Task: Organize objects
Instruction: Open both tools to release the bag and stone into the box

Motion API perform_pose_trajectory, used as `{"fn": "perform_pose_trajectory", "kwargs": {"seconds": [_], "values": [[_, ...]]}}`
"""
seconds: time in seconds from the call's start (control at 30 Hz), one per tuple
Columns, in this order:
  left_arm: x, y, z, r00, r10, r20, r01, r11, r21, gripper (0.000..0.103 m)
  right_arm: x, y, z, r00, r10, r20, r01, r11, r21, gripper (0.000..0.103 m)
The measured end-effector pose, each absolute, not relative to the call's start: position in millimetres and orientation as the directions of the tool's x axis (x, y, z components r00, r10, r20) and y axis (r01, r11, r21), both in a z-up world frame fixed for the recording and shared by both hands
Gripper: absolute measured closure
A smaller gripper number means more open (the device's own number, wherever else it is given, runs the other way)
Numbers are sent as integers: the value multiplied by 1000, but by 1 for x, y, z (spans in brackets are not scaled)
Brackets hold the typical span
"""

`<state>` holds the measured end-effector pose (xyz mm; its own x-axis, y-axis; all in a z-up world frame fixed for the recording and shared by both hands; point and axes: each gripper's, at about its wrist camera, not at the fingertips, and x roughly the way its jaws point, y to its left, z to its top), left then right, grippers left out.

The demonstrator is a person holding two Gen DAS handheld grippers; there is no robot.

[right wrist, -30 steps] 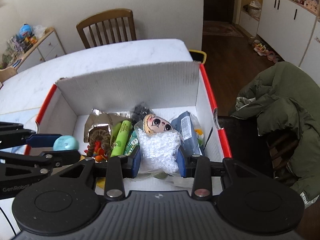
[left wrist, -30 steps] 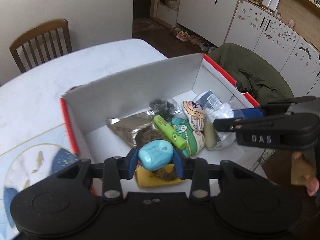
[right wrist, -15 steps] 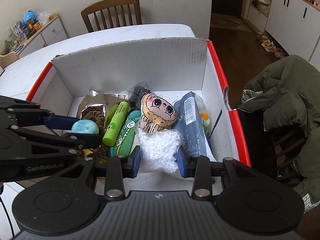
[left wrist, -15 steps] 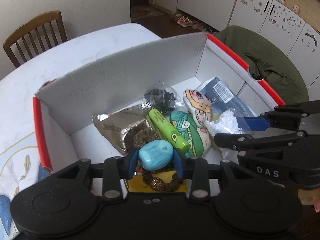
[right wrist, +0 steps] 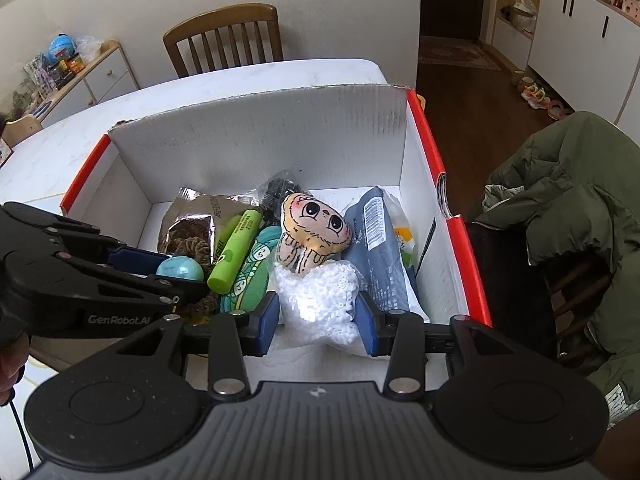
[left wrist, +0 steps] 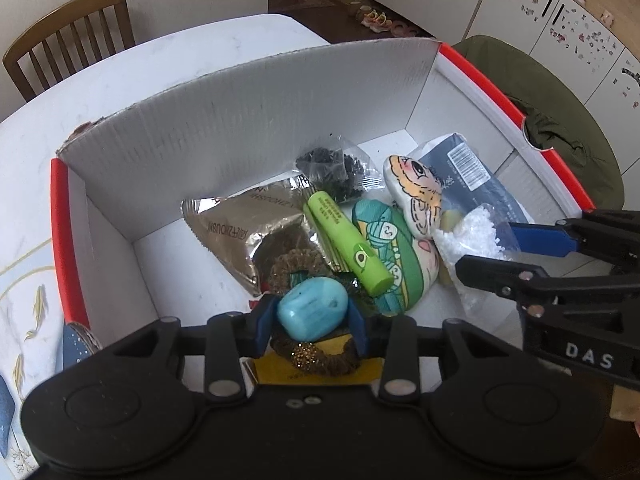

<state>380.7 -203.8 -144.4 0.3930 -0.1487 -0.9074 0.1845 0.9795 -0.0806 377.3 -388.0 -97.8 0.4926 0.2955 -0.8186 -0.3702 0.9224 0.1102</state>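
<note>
A white cardboard box (left wrist: 248, 120) (right wrist: 280, 128) with red edges holds several things: a silver foil packet (left wrist: 244, 228), a green tube (left wrist: 348, 244) (right wrist: 236, 248), a round-faced plush toy (left wrist: 416, 196) (right wrist: 316, 232) and a dark blue packet (left wrist: 476, 184) (right wrist: 380, 240). My left gripper (left wrist: 312, 316) is shut on a light blue egg-shaped object (left wrist: 312, 312) (right wrist: 180, 269) just above brown hair ties (left wrist: 320, 356). My right gripper (right wrist: 318, 316) is shut on a clear bag of white beads (right wrist: 316, 300) (left wrist: 468, 240) over the box's near right part.
The box rests on a white marble table (left wrist: 120, 80). A wooden chair (right wrist: 228, 36) stands behind the table. A green jacket (right wrist: 576, 184) hangs over a chair to the right. A patterned mat (left wrist: 24, 280) lies left of the box.
Both grippers have moved forward and down over the box, each keeping hold of its object. The box contents now look closer and larger.
</note>
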Motion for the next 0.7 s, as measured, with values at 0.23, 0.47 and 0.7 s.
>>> {"fn": "perform_pose_trajectory", "kwargs": {"seconds": [0.23, 0.47, 0.7], "values": [[374, -200, -139, 424, -121, -898, 162, 985, -56, 46, 372, -386, -88, 502, 305, -809, -381, 918, 110, 56], [358, -198, -123, 475, -155, -866, 181, 980, -76, 42, 364, -386, -76, 513, 310, -800, -375, 920, 117, 55], [338, -190, -96, 550, -170, -817, 195, 978, -72, 24, 347, -382, -57, 544, 324, -774, -374, 919, 122, 48]]}}
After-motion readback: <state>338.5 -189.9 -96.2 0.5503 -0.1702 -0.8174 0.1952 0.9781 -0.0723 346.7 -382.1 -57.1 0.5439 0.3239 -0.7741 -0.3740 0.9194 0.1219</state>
